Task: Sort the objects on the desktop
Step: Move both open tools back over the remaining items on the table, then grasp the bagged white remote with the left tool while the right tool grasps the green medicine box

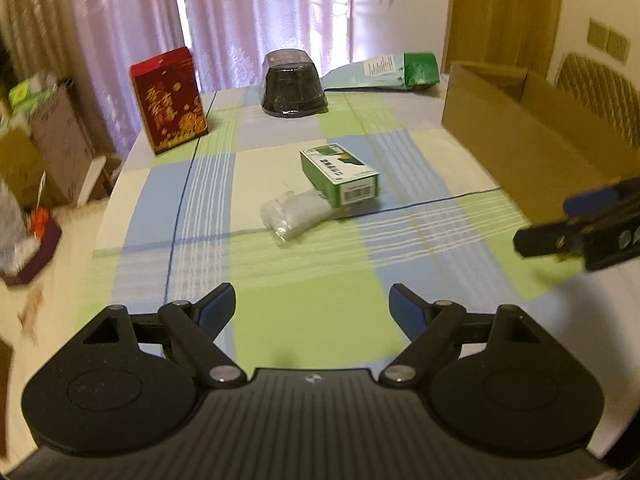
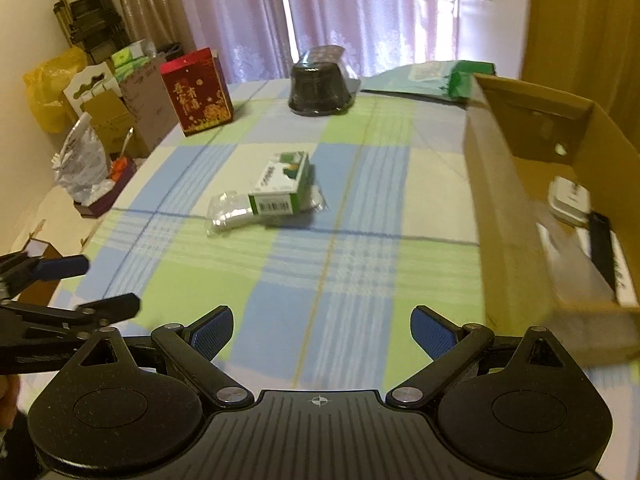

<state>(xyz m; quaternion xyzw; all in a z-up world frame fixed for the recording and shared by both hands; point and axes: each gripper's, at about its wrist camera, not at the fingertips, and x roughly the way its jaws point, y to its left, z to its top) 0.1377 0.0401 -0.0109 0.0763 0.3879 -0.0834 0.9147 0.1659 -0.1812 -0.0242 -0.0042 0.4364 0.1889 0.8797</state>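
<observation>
Presently we find both tools empty: the left gripper (image 1: 311, 307) and the right gripper (image 2: 322, 330) hover above the checked tablecloth (image 1: 304, 280) with jaws spread wide. Mid-table, a green carton (image 1: 340, 174) lies partly on a clear plastic packet (image 1: 292, 216), touching it. A cardboard box (image 2: 516, 216) stands at the right edge, white and dark items inside. Farther back stand a red box (image 1: 170, 98) and a dark bowl-shaped container (image 1: 293, 84).

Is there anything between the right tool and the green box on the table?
Nothing visible. Only bare tablecloth lies between the open right tool and the green box. A clear plastic bag lies partly under the box, on its left.
</observation>
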